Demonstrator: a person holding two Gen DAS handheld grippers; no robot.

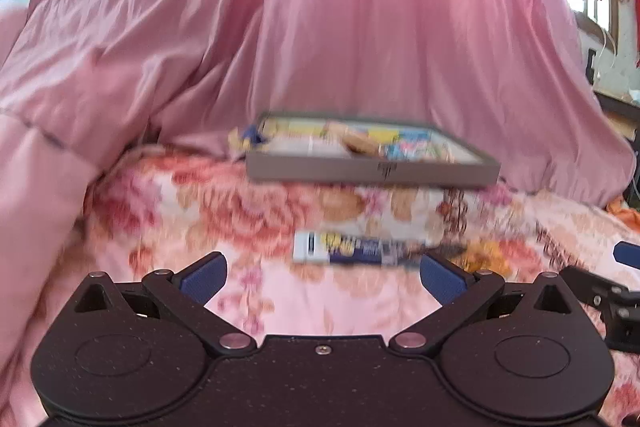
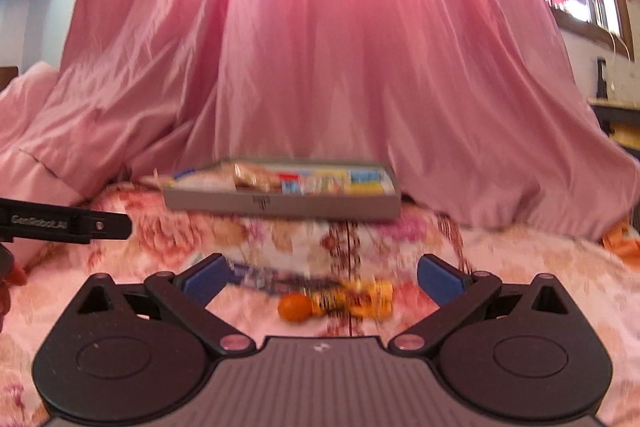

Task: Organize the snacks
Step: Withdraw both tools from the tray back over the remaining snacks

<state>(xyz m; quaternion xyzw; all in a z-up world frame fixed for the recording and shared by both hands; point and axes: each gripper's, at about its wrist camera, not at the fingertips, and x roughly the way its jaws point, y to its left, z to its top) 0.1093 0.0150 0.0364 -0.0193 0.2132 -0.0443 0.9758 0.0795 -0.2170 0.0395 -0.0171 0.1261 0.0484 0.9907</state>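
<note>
A shallow grey box holding several snack packets rests on the flowered bedspread at the back; in the right wrist view the same grey box lies straight ahead. My left gripper is open, and a white and blue snack packet lies on the bedspread just beyond its fingers. My right gripper is open too. Between and just past its fingers lie a small orange fruit and a yellow snack packet. Both views are blurred.
Pink curtain fabric hangs behind the box and bunches on the left. The other gripper shows at the left edge of the right view and at the right edge of the left view. An orange cloth lies far right.
</note>
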